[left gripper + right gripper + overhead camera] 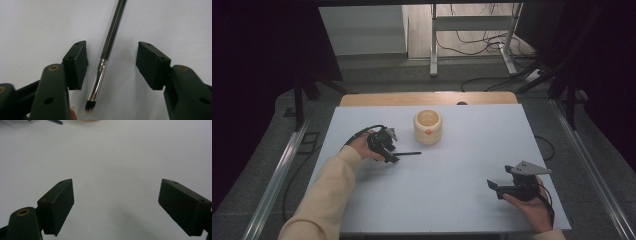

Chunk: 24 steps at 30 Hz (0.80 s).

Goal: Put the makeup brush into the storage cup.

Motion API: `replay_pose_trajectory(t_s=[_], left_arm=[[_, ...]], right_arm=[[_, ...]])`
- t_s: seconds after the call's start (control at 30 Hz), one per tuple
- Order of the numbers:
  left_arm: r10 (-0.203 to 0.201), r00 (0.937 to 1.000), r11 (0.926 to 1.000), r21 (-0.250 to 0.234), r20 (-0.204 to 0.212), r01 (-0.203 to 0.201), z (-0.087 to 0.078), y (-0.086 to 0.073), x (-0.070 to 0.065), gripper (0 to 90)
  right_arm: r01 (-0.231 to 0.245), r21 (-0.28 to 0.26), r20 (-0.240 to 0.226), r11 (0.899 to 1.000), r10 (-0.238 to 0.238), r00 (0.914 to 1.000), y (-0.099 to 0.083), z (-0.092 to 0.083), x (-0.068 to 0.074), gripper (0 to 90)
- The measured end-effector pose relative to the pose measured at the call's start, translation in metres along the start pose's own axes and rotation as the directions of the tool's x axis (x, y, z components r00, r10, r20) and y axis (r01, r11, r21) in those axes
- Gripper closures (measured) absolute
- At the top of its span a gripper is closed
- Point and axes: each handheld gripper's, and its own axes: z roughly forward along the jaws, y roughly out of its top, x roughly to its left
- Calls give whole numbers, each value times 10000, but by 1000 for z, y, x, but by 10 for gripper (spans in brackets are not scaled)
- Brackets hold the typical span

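Observation:
A thin black brush [409, 153] lies flat on the white table sheet [462, 165], left of centre. My left gripper [392, 157] is lowered over its near end. In the left gripper view the brush [98, 77], with a silver ferrule and dark bristles, lies between the jaws of my left gripper [112, 47]; the pads stand apart from it on both sides, so the gripper is open. My right gripper [498, 189] rests near the front right of the sheet, and in its own view the right gripper [117, 185] is open over bare sheet.
A cream cup [428, 126] with an orange mark stands behind the brush, near the sheet's far edge. A wooden strip [427, 98] runs along the back of the table. Cables and a metal frame [472, 25] lie on the floor beyond.

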Motion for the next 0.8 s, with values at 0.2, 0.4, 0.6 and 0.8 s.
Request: replay_pose_trajectory(t_s=[0.2, 0.4, 0.6, 0.8], left_arm=[[16, 10000, 10000, 21, -89, -16, 0, 1, 1, 481], [707, 9975, 9972, 237, -67, -705, -1, 4, -6, 631], [955, 9954, 9950, 280, 107, -957, -1, 5, -8, 735], [1333, 9909, 9901, 415, 202, -1340, -1, 7, -11, 831]], right_arm=[[15, 7, 1, 10000, -15, 10000, 0, 0, 0, 134], [22, -4, -16, 10000, -23, 10000, 0, 0, 1, 135], [16, -29, -23, 10000, -16, 10000, 1, 0, 1, 135], [26, -29, -37, 10000, -26, 10000, 1, 0, 1, 135]])
